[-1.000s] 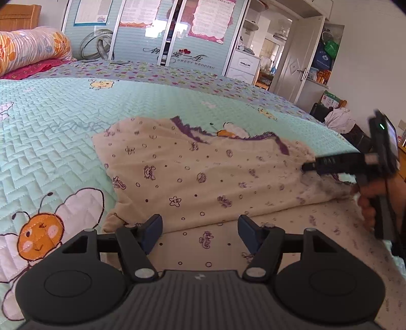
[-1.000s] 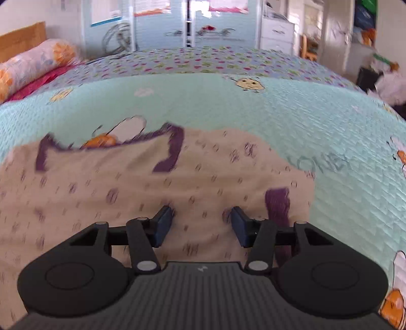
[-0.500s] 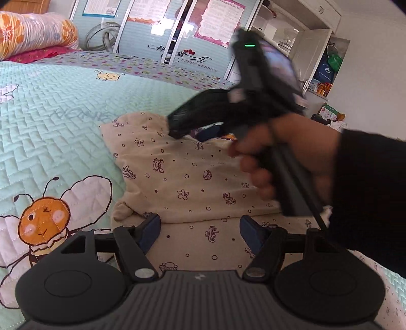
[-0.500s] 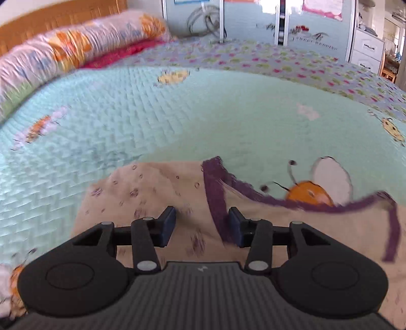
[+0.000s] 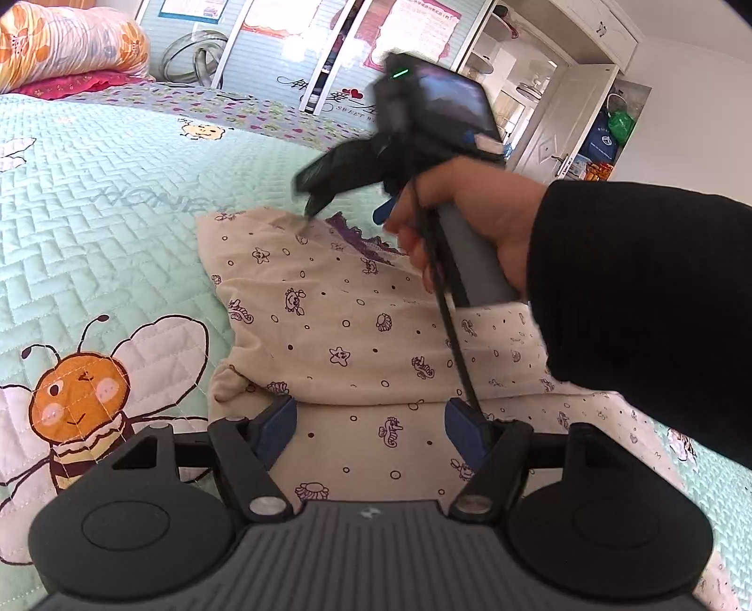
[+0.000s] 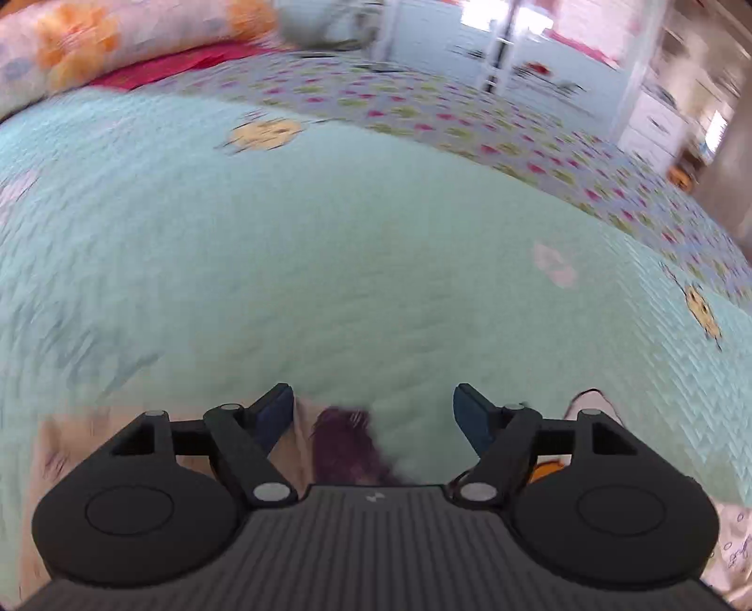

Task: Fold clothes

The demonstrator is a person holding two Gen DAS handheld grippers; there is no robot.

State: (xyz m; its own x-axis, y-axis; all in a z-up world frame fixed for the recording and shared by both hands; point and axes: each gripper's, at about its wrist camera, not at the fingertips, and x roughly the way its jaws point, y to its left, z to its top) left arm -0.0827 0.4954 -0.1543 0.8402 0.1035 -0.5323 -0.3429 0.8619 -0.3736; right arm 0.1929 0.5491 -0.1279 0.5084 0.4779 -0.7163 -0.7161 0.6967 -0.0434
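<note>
A cream garment (image 5: pixel 338 329) printed with small purple sea creatures lies on the mint quilt (image 5: pixel 94 225), one half folded over the other. My left gripper (image 5: pixel 371 423) is open and low over the near fold, the cloth lying flat between its blue pads (image 5: pixel 277 423) without being pinched. A hand in a black sleeve (image 5: pixel 634 291) holds my right gripper (image 5: pixel 310 207), blurred, at the garment's far corner. In the right wrist view the right gripper (image 6: pixel 371 413) has its jaws opening, with the purple trim (image 6: pixel 343 442) and cream cloth (image 6: pixel 301 437) lying loose low between them.
A printed bee (image 5: pixel 80 390) marks the quilt to the left of the garment. A floral bolster (image 5: pixel 70 42) lies at the bed's head. Wardrobe doors (image 5: pixel 329 51) and a white door (image 5: pixel 559 127) stand beyond the bed. Open quilt (image 6: pixel 329 244) stretches ahead of the right gripper.
The right gripper swept from the right side across to the garment's far left corner, bringing the cloth over into a fold, and its jaws have spread off it. The left gripper stayed put.
</note>
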